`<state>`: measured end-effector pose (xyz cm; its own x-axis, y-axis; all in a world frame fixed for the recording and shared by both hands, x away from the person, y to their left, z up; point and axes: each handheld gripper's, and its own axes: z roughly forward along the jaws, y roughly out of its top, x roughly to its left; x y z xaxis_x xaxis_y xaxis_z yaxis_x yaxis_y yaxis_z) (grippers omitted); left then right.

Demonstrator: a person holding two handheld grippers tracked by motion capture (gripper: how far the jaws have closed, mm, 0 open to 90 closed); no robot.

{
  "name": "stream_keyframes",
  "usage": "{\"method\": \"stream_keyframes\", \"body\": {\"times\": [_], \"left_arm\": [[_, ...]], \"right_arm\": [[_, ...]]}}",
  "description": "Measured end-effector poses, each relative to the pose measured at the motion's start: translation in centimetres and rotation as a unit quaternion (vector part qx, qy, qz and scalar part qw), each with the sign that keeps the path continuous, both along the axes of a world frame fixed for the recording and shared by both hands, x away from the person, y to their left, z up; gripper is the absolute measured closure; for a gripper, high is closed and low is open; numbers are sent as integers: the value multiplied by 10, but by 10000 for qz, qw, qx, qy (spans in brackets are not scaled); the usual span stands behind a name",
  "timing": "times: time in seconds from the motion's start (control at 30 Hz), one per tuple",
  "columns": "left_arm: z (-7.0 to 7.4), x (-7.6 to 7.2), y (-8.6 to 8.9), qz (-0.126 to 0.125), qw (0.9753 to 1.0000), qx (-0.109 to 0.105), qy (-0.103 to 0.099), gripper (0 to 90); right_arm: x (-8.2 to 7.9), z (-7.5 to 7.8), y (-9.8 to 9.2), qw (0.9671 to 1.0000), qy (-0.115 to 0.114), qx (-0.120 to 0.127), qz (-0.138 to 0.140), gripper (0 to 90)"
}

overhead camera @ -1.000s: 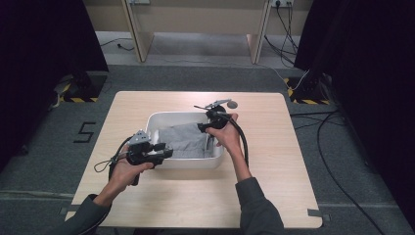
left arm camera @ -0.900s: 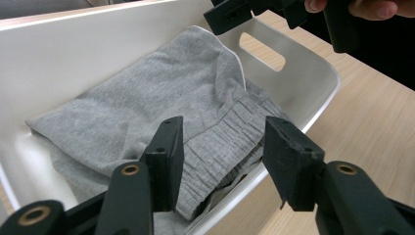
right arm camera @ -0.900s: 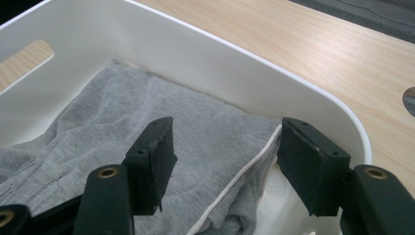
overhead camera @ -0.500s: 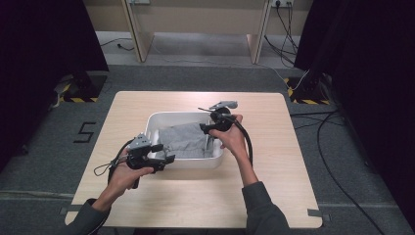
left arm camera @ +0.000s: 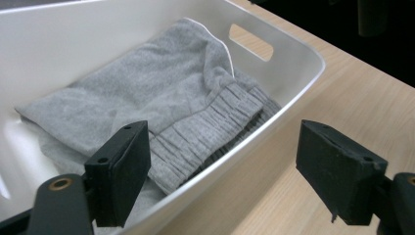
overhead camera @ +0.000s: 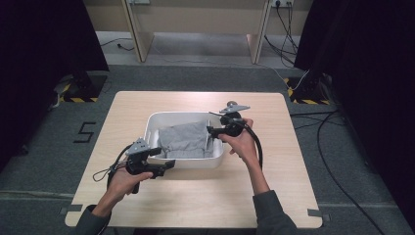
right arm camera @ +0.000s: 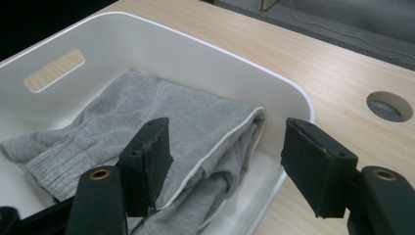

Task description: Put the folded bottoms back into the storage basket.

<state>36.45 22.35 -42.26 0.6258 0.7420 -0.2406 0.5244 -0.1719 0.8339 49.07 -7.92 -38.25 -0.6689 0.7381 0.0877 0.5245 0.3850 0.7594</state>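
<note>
A white plastic tub (overhead camera: 154, 121) stands in the middle of the wooden table and holds a folded grey garment (overhead camera: 188, 140) with a ribbed waistband. My left gripper (overhead camera: 168, 166) sits at the tub's front left corner, open and empty. In the left gripper view the open left gripper (left arm camera: 230, 171) straddles the tub's rim (left arm camera: 293, 54), with the garment (left arm camera: 161, 98) just beyond. My right gripper (overhead camera: 211, 123) hovers at the tub's right rim, open and empty. Seen from the right gripper view, the right gripper (right arm camera: 227, 164) is over the garment's (right arm camera: 147, 117) white-piped edge and the tub wall (right arm camera: 220, 54).
Bare table (overhead camera: 195, 200) lies in front of the tub and on both sides. A round hole (right arm camera: 390, 105) in the tabletop shows beyond the tub. Cables and desk legs (overhead camera: 138, 29) are on the floor behind the table.
Both grippers have drawn back a little from the tub: the left toward the table's front edge, the right outward to the tub's right rim. The garment lies still.
</note>
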Motion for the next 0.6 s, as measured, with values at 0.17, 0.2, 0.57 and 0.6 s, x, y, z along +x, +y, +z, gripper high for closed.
{"method": "stream_keyframes", "body": {"times": [0.17, 0.2, 0.57, 0.6], "left_arm": [[-3, -3, 2, 18, 10000, -22, 45, 201], [-2, -4, 3, 31, 10000, -43, 49, 201], [-2, -10, 5, 48, 10000, 6, -16, 192], [-2, -11, 5, 53, 10000, 21, -45, 191]], "right_arm": [[-3, 1, -8, 10000, -17, 58, -66, 357], [-4, 1, -9, 9999, -22, 74, -77, 356], [-14, 4, -27, 9997, -135, 119, -140, 354], [-15, 5, -29, 9997, -151, 135, -146, 355]]}}
